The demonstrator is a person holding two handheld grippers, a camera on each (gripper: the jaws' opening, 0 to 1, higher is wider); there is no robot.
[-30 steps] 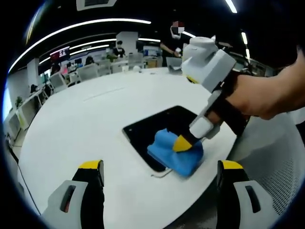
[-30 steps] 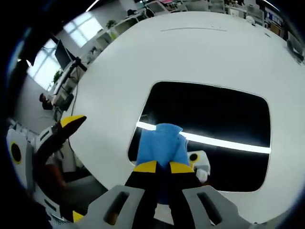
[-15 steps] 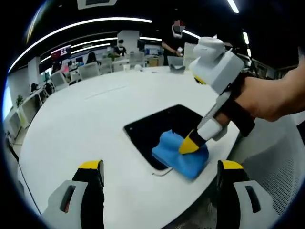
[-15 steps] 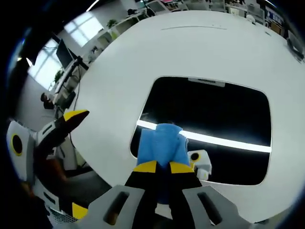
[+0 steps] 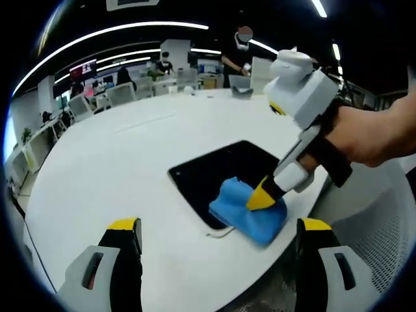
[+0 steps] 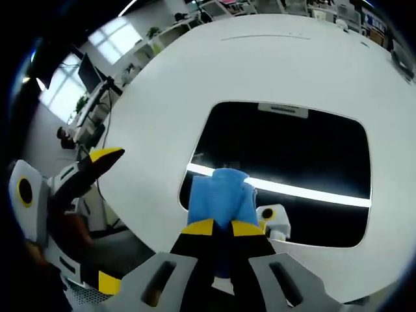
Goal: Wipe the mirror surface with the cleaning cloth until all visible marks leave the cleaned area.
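I see my right gripper [image 6: 218, 227] w/ jaws closed on the blue cloth [image 6: 219, 199], pressing it on the mirror [image 6: 292, 162] near its edge on the white table [image 5: 117, 169] — my left gripper [image 5: 218, 235] hangs wide open, apart.

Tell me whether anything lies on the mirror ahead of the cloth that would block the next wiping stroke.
Nothing visible does. The right gripper is shut on the blue cloth at the mirror's near edge, and the dark surface beyond it shows just reflections. The left gripper hangs open, off the mirror, over the white table.
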